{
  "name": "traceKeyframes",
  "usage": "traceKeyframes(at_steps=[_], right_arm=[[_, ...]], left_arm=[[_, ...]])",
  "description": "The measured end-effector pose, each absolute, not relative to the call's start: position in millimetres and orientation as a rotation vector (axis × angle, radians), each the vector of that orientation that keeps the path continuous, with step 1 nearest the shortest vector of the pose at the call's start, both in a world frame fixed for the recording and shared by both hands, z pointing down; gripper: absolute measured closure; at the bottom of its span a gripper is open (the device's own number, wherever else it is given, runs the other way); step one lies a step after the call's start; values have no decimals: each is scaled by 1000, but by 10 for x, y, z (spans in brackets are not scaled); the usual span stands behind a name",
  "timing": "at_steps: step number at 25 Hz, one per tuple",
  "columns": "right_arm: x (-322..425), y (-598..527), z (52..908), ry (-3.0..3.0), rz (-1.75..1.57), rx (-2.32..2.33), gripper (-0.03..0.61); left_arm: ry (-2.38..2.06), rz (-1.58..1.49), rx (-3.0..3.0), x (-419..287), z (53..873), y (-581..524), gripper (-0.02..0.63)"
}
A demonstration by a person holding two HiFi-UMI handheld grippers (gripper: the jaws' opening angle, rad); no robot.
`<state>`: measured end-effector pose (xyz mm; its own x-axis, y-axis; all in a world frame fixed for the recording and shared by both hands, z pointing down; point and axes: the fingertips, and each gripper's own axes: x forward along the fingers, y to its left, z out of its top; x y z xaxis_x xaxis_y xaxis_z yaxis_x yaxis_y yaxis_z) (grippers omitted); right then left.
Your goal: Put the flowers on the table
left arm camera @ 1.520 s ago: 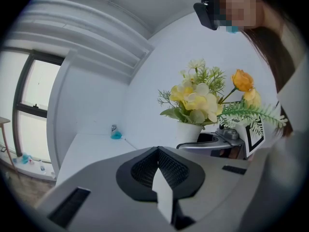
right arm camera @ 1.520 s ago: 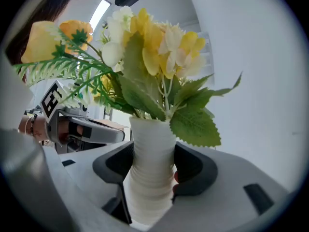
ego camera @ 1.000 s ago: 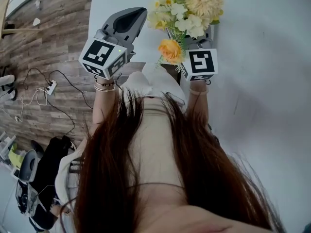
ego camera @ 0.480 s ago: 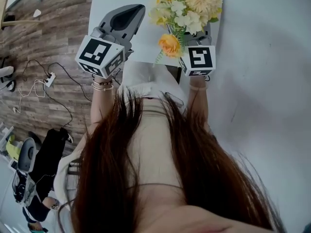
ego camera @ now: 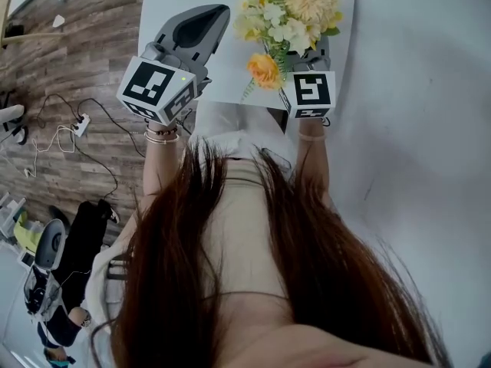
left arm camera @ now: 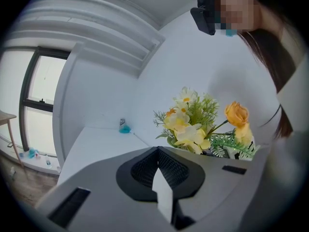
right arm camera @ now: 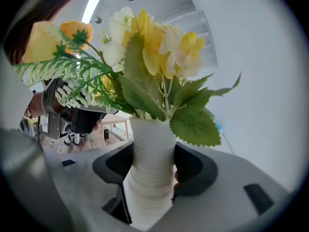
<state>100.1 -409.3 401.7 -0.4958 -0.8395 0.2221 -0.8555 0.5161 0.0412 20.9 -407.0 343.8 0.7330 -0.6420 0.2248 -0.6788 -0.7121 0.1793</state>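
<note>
A bunch of yellow, cream and orange flowers (ego camera: 295, 10) stands in a ribbed white vase (right arm camera: 153, 139). My right gripper (right arm camera: 150, 178) is shut on the vase's body, a jaw on each side, and holds it upright. In the head view the blooms hide that gripper's jaws, and only its marker cube (ego camera: 309, 93) shows. The flowers hang over the near edge of the white table (ego camera: 222, 75). My left gripper (ego camera: 203, 21) is to the left of the flowers, shut with nothing in it. From the left gripper view the flowers (left arm camera: 193, 124) show to the right beyond the jaws.
A small blue item (left arm camera: 124, 126) stands at the table's far side by the white wall. Wood floor (ego camera: 77, 52) lies left of the table, with a power strip and cables (ego camera: 80, 125). The person's long hair fills the lower head view.
Both grippers and the flowers have shifted slightly up the picture, further over the table. The grip on the vase is unchanged.
</note>
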Motion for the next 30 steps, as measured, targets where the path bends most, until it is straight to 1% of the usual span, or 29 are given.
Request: traceKeyframes(at_steps=[4,13,30], right_arm=[[953,-4013,4247,-2539,121,1450,307],[892,-3882,4136,-2540,125,1453,307],[890,-3845,4231,-2523,177,1487,307]], left_arm=[[-1038,224,2684,173,3602,-3997,611],[-1031,234,2680,125,3463,-3840,611],[-998,247,2672,126,3463,-3823,611]])
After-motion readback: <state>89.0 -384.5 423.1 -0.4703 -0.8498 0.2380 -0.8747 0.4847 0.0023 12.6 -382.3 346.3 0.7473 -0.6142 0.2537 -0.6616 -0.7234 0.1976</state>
